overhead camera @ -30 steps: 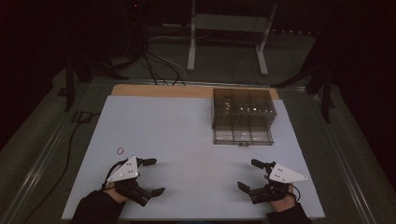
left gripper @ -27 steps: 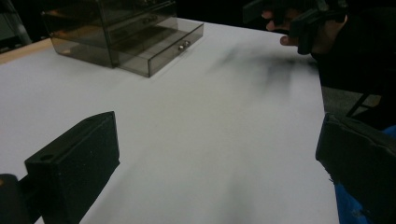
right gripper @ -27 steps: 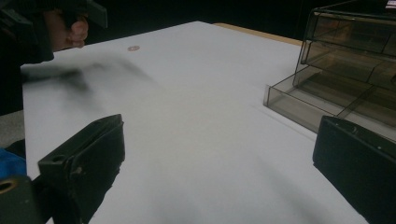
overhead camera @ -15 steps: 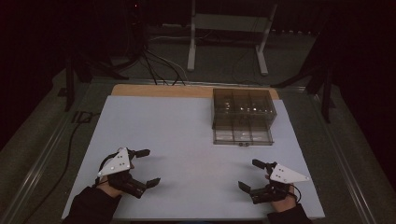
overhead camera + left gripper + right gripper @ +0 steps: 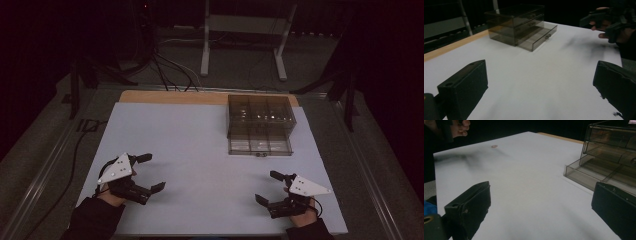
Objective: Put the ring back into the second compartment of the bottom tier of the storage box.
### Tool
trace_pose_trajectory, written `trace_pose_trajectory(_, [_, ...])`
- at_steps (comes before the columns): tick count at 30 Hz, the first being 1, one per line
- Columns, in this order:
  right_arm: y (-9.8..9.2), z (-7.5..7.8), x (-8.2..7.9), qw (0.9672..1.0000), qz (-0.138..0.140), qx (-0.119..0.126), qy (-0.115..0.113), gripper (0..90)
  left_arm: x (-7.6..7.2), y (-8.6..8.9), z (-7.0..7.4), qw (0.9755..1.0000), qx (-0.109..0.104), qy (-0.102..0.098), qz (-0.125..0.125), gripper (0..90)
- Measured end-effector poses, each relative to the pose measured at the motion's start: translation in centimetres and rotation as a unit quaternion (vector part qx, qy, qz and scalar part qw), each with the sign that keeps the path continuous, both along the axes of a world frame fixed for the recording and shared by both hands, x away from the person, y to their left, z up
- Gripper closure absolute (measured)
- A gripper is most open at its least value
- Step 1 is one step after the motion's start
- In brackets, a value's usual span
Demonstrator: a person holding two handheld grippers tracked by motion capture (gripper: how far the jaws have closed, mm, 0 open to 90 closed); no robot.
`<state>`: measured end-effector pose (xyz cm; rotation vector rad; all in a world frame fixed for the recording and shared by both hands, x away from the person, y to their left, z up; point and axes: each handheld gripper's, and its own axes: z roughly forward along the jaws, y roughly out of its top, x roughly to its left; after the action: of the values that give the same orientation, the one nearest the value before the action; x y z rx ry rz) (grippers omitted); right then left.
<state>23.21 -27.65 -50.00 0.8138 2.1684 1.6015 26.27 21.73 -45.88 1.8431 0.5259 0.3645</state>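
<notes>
Left gripper (image 5: pixel 154 172): held low over the near-left part of the table, jaws spread wide with nothing between them.

Small round piece (image 5: pixel 494 146): a coppery thing (ring or coin, too small to tell) lying flat on the white surface, near the left hand and apart from its jaws. It shows in the right gripper view.

Table (image 5: pixel 200 140): a white top with bare space between the two hands.

Drawer unit (image 5: pixel 260 115): a smoky clear box at the far right of the table. Its bottom drawer (image 5: pixel 260 146) is pulled out towards the person.

Right gripper (image 5: pixel 266 187): near the front-right edge, jaws gaping and empty, well short of the drawer.

Step in hand: probably the left gripper going for the round piece.

Doing it well: turn the left gripper until the piece sits midway between the jaws. Bring the tips right down to the surface, since a flat thing slips under raised pads. Close slowly on its edges and lift straight up before crossing to the open drawer.
</notes>
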Motion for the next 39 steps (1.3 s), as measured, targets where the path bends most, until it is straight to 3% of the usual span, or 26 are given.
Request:
trace_pose_trajectory(17, [-0.3,0.0,0.0,1.0000,-0.004,0.005,0.001,2.3,1.0,2.5,0.4,0.9975,-0.002,-0.009,0.070,0.7])
trace_pose_trajectory(21, [-0.3,0.0,0.0,1.0000,-0.005,0.008,-0.003,4.3,1.3,3.3,0.3,0.9936,0.000,-0.018,0.112,0.7])
trace_pose_trajectory(26, [-0.4,0.0,0.0,0.9999,-0.008,0.007,-0.001,4.2,1.8,4.5,-0.1,0.9899,0.007,-0.011,0.141,0.6])
trace_pose_trajectory(29, [-0.4,0.1,0.0,0.9999,-0.009,0.008,-0.002,4.2,2.2,5.2,-0.3,0.9884,0.011,0.004,0.151,0.6])
trace_pose_trajectory(32, [-0.4,0.1,-0.1,0.9999,-0.010,0.008,0.000,4.2,2.5,5.8,-0.6,0.9850,0.017,0.010,0.171,0.7])
trace_pose_trajectory(37, [-0.5,0.0,0.0,0.9999,-0.013,0.008,0.000,4.2,3.2,6.8,-1.2,0.9774,0.024,0.035,0.207,0.7])
trace_pose_trajectory(39, [-0.5,0.1,0.0,0.9999,-0.013,0.009,0.000,4.3,3.5,7.1,-1.5,0.9725,0.034,0.046,0.226,0.7])
